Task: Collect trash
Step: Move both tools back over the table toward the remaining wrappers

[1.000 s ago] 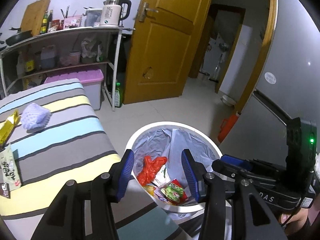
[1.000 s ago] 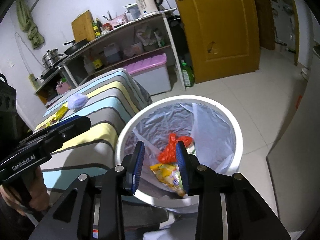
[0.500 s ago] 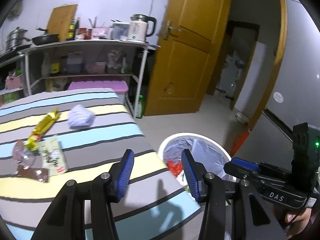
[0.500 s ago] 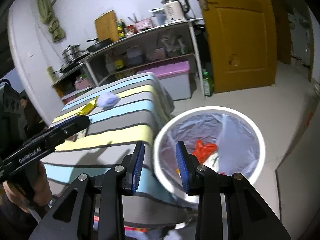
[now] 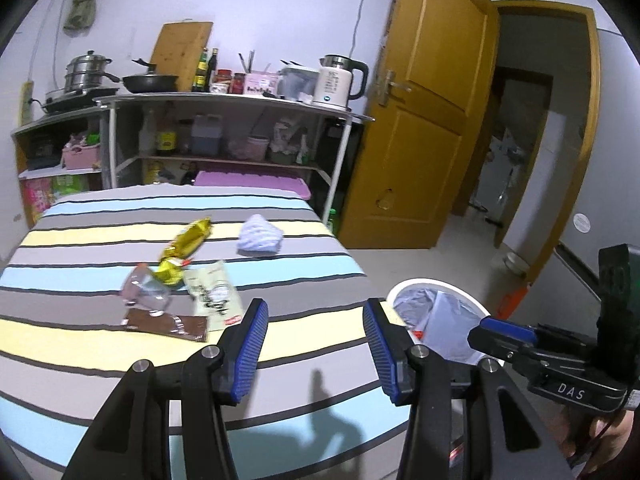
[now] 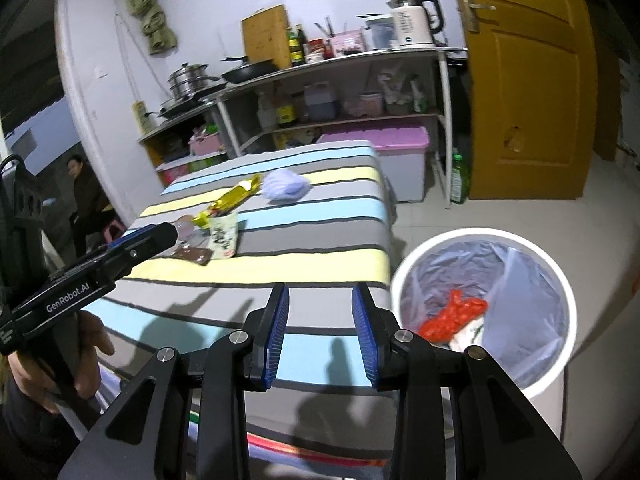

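Observation:
Trash lies on a striped table [image 5: 100, 364]: a gold wrapper [image 5: 185, 248], a pale blue crumpled wad [image 5: 260, 236], a clear plastic cup [image 5: 145, 292], a pale green packet [image 5: 214, 294] and a brown wrapper [image 5: 168, 324]. The same pile shows in the right wrist view, with the gold wrapper [image 6: 232, 200] and the blue wad [image 6: 286, 186]. My left gripper [image 5: 314, 348] is open and empty over the table's near edge. My right gripper [image 6: 322, 330] is open and empty, between the table and the white lined bin [image 6: 558, 280]. The bin holds red plastic [image 6: 454, 314].
A metal shelf unit [image 5: 224, 100] with pots, bottles and a kettle [image 5: 338, 80] stands behind the table. A pink-lidded box [image 6: 376, 138] sits under it. A yellow door [image 5: 424, 128] stands open at the right. A person [image 6: 82, 188] sits far left.
Both grippers have swung up and left, away from the bin toward the table. The trash pile has come into full view. Both stay open and empty.

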Demonstrator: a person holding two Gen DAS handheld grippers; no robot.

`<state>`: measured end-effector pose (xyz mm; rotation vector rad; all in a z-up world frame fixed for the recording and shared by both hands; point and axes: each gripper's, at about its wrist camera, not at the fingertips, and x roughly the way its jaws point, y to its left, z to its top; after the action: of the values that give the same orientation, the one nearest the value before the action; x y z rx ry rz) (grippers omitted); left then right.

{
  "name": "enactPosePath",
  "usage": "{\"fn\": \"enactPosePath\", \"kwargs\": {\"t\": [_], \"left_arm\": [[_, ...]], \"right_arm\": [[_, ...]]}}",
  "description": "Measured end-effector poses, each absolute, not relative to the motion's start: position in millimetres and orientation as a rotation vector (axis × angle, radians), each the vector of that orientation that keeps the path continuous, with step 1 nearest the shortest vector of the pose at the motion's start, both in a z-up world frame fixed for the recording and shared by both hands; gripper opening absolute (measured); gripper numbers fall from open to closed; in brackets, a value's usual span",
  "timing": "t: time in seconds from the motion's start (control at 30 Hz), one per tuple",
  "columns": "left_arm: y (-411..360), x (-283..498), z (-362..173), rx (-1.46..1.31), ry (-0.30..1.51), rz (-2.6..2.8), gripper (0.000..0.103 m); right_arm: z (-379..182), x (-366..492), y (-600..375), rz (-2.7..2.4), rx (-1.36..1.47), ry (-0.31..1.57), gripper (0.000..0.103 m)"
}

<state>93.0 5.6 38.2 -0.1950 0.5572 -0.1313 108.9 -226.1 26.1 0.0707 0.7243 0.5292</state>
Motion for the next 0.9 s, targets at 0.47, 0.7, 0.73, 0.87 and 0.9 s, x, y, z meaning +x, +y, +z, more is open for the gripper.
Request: {"fn": "enactPosePath", "kwargs": {"t": [0.47, 0.7, 0.73, 0.87, 0.9], "left_arm": [[65, 70, 32, -0.208, 0.536, 0.005, 0.049], [95, 71, 24, -0.226, 0.547, 0.063, 0.049], [98, 72, 23, -0.229, 0.548, 0.069, 0.049], [111, 79, 18, -0.232, 0.56, 0.094, 0.049], [113, 80, 17, -0.23, 0.563, 0.098, 0.049]], "right_arm": [[29, 114, -165, 0.622, 0.008, 0.734, 0.034], [23, 123, -142, 0.656, -0.008, 0.754, 0.034], [22, 125, -139, 0.658, -0.012, 0.757, 0.034], [19, 134, -126, 0.674, -0.025, 0.763, 0.034], [18, 137, -123, 0.677, -0.029, 0.765, 0.034]]}}
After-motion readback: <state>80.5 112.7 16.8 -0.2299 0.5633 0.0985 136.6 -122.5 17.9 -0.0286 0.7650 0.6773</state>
